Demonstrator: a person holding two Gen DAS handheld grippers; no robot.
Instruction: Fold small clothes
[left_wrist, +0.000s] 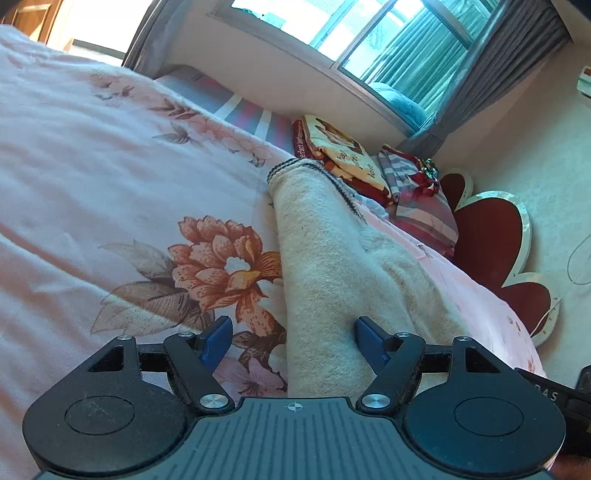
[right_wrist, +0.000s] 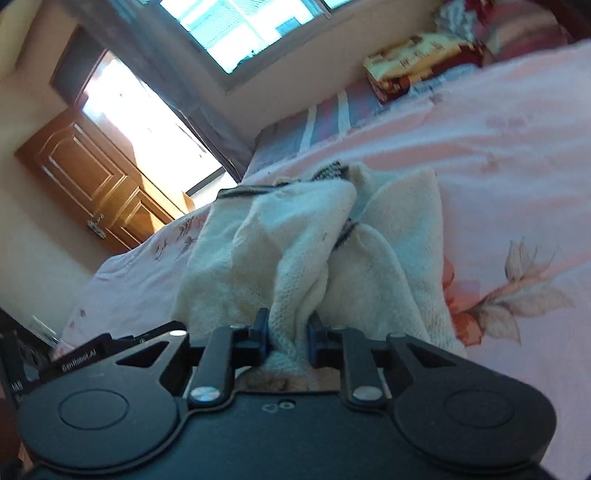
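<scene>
Cream knit garment (left_wrist: 332, 266) lies on the bed, on the pink floral bedspread (left_wrist: 92, 177), its dark-trimmed hem pointing toward the pillows and the window. In the left wrist view it reads as a long narrow band, which suggests a lengthwise fold is already in; treat that as a judgement.

Your left tongs (left_wrist: 293, 341) stand wide, the blue pads (left_wrist: 218, 332) either side of the near end of the band, not pressing it. Placed so, they straddle the cloth and could pin or take it once you close.

Your right tongs (right_wrist: 286, 334) are narrow and pinch a bunched ridge of the same garment (right_wrist: 303, 258). Cloth rises in gathered folds straight from the pads, so the grip takes several layers, probably to lift that end over. The right view is blurred; whether the bunch is clear of the bedspread cannot be told.

Risk: layers slipping unevenly from a thick pinch. Folded items (left_wrist: 332, 147) sit near the pillows, well apart.
</scene>
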